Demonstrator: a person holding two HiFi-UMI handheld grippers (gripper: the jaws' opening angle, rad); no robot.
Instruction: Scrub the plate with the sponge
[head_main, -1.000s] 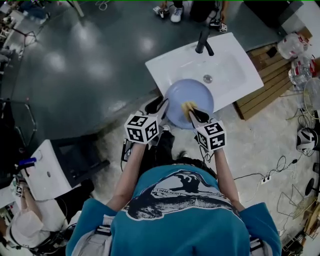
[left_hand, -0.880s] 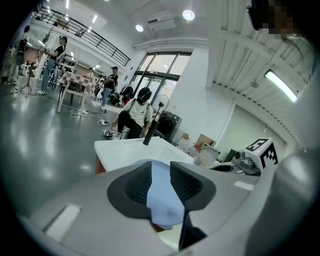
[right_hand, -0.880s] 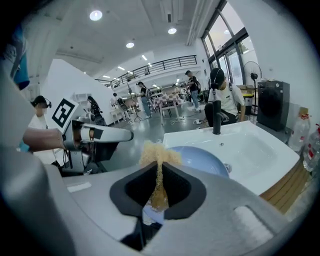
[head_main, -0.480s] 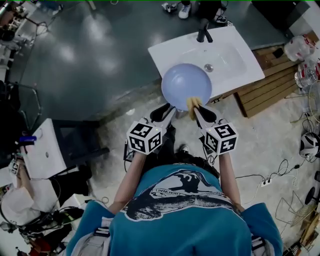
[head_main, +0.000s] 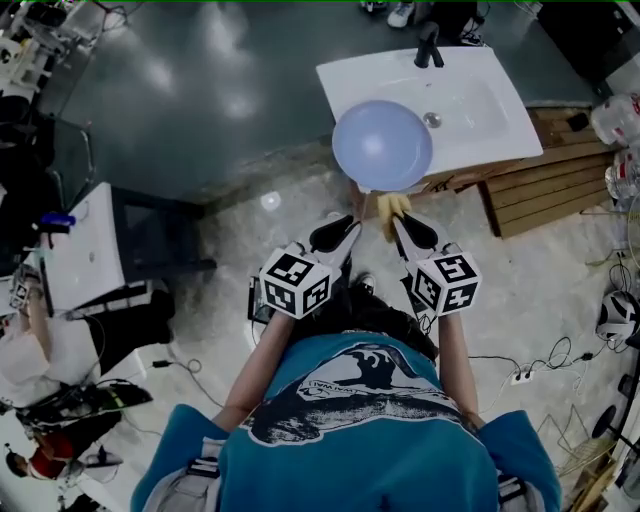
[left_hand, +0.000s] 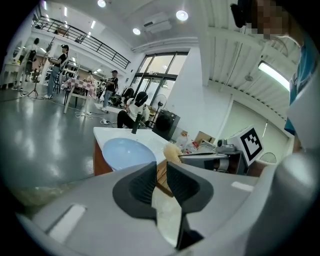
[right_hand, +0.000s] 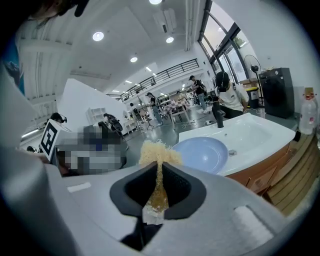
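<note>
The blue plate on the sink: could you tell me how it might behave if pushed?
The plate seems to overhang the sink's front corner, so a push could probably tip it off. Its smooth, shallow surface suggests it would slide easily. It looks stiff, possibly breakable if it fell.

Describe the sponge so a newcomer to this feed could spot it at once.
Find the white sink at the top of the head view, with the round pale blue plate at its near edge. Just below the plate, the right gripper pinches the sponge. It is the only straw-yellow, fuzzy thing there, against smooth blue and white.
</note>
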